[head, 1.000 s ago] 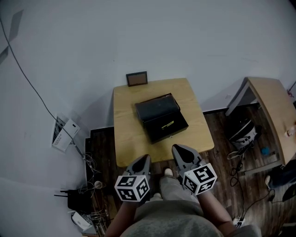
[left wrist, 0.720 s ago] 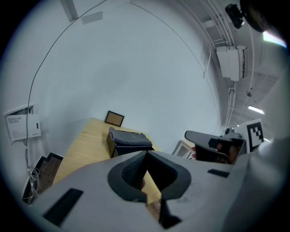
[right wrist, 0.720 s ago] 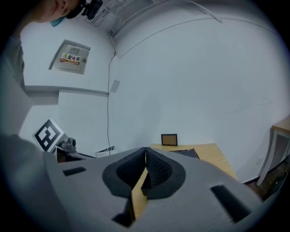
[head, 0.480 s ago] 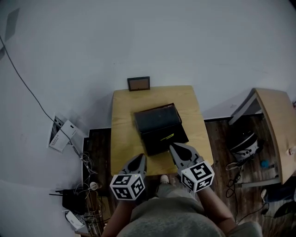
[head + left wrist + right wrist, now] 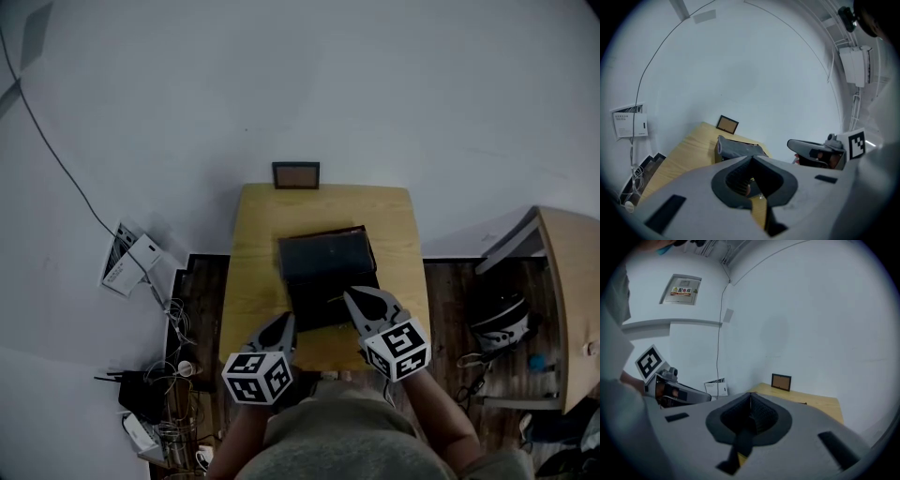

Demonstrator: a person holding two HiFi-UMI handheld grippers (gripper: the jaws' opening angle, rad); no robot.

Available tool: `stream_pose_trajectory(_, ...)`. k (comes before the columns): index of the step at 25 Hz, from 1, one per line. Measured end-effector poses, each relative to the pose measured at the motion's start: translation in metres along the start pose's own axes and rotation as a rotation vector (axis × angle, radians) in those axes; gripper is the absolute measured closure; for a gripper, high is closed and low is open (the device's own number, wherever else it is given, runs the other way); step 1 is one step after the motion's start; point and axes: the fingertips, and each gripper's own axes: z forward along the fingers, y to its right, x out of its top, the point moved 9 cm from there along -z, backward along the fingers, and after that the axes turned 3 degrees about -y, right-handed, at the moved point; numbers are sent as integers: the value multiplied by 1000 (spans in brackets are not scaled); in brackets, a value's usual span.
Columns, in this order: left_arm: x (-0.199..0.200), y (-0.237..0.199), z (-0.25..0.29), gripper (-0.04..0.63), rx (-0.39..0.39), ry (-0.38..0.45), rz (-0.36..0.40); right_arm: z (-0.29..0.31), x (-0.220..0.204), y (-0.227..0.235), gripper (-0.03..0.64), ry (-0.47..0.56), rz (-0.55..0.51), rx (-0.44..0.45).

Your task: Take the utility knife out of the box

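Both sets of jaws are clenched tip to tip with nothing between them. The left gripper (image 5: 282, 323) (image 5: 751, 158) hangs over the table's near edge, just left of the box. The right gripper (image 5: 352, 296) (image 5: 750, 394) points its tips over the box's near right corner.

The box (image 5: 327, 281) (image 5: 738, 149) is black and open, its lid standing up on the far side. It sits mid-table, closer to the near edge than the far one. The knife (image 5: 336, 300) is inside it, seen only as a thin pale streak on the dark lining near the right gripper's tips.

The table (image 5: 255, 272) (image 5: 689, 152) (image 5: 820, 406) is pale wood and small, its far edge against a white wall (image 5: 309, 84). A small dark frame (image 5: 295, 175) (image 5: 727, 124) (image 5: 781, 381) stands at the middle of that edge, leaning on the wall.

A thin cable (image 5: 56, 159) runs down the wall to a white panel (image 5: 129, 262) left of the table. Below that, cords and small devices (image 5: 159, 412) lie tangled on the dark wood floor (image 5: 202, 300). To the right stands a side table (image 5: 572, 291) with a dark bundle (image 5: 497, 319) beside it. An air conditioner (image 5: 855, 63) is mounted high in the left gripper view, and a wall sign (image 5: 684, 289) shows in the right gripper view.
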Motion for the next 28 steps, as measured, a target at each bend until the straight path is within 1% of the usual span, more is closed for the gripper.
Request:
stream_pose_trajectory(6,-1,-1,15,592,37,-9,-27,24,-19,16,615,-86,-53,55)
stream_pose_trajectory(12,-6,-5,23,591,58,-15,-57,54,-39,29,615,-208,-170,123)
stream_pose_trajectory(15,-9,-7,24,591,71,-15,-70,70,-52,33,615,-308,-249,187)
stream_pose_trajectory(20,-11,-12,26,591,94,-9,-94,94,-72,32,615,-478,-431,315)
stream_pose_trajectory(23,-13,-15,24,591,104,-5,-106,107,-84,31,613,-559,-480,387)
stream_pose_trajectory(24,-13,-16,24,591,107,-4,-111,111,-88,31,603,-584,-490,406)
stream_pose_trajectory(25,-14,-16,23,591,110,-4,-115,114,-91,32,540,-609,-503,422)
stream_pose_trajectory(26,-15,-17,22,591,113,-4,-119,117,-95,32,517,-633,-520,434)
stream_pose_trajectory(28,-16,-19,21,591,119,-7,-126,124,-101,33,517,-676,-564,450)
